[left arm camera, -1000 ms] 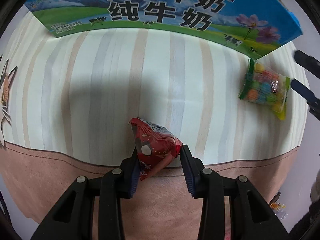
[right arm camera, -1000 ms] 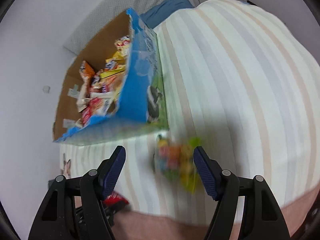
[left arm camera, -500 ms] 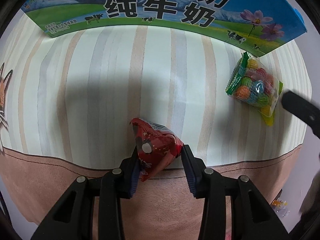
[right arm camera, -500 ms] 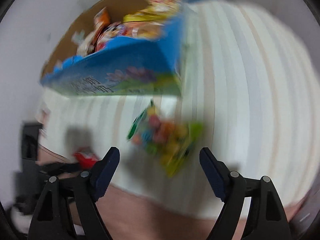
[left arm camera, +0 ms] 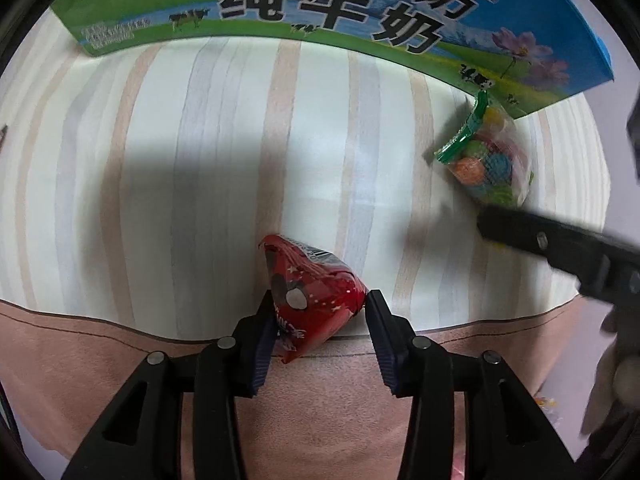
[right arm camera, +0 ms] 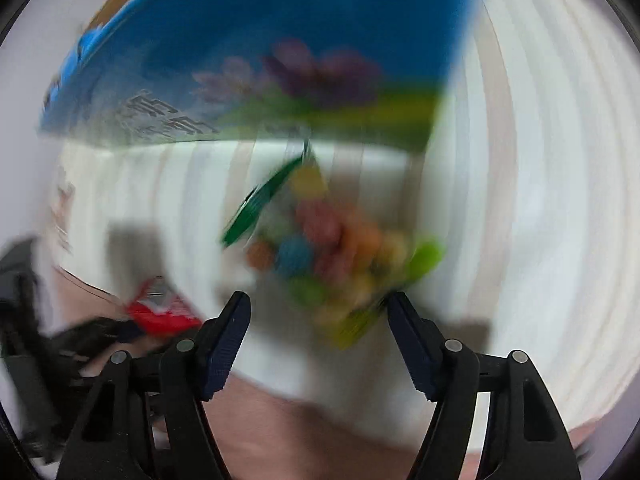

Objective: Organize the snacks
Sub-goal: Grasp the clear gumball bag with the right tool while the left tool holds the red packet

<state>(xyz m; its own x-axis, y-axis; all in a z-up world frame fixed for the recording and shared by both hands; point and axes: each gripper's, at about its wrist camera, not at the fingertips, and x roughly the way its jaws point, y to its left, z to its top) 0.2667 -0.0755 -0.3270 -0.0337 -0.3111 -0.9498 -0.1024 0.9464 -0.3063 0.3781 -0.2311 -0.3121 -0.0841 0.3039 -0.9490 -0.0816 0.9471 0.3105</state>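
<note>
The red snack packet (left arm camera: 310,292) sits at the near edge of the striped cloth (left arm camera: 200,160), long axis running from its sealed tip, up and left, down toward the left gripper (left arm camera: 320,320). That gripper's jaws have just eased open a little; its pads still touch the packet's sides. The clear bag of coloured candies (right arm camera: 340,252) lies slantwise, green header toward the blue milk carton box (left arm camera: 320,12). The right gripper (right arm camera: 320,320), jaws lately narrowing, straddles the bag's lower end without clasping it.
</note>
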